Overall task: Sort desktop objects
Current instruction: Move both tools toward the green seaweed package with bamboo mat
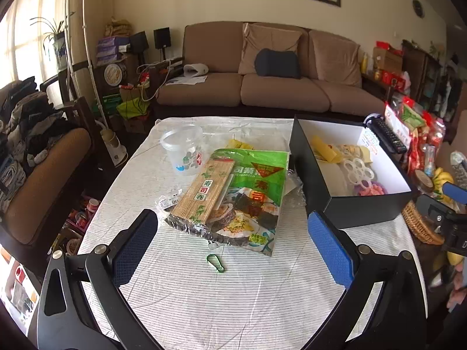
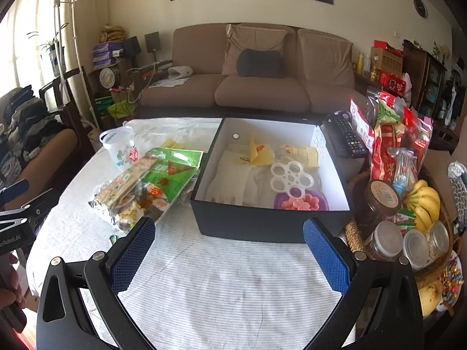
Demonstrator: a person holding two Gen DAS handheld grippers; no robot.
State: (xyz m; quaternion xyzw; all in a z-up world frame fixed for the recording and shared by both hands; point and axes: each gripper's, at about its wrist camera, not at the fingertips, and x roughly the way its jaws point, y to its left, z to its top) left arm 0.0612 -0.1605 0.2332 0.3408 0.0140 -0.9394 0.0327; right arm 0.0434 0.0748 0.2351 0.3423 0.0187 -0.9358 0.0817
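Observation:
A green seaweed packet lies mid-table with a bamboo sushi mat on it; both show in the right wrist view, the packet and the mat. A clear plastic cup stands behind them. A small green carabiner lies in front, between my left gripper's fingers. A black box with white inside holds a white flower mould, pink pieces and yellow packets. My left gripper is open and empty. My right gripper is open and empty, in front of the box.
A wicker basket with jars and bananas stands at the right table edge. A remote and snack bags lie behind it. A sofa stands beyond the table, a chair with clothes at left.

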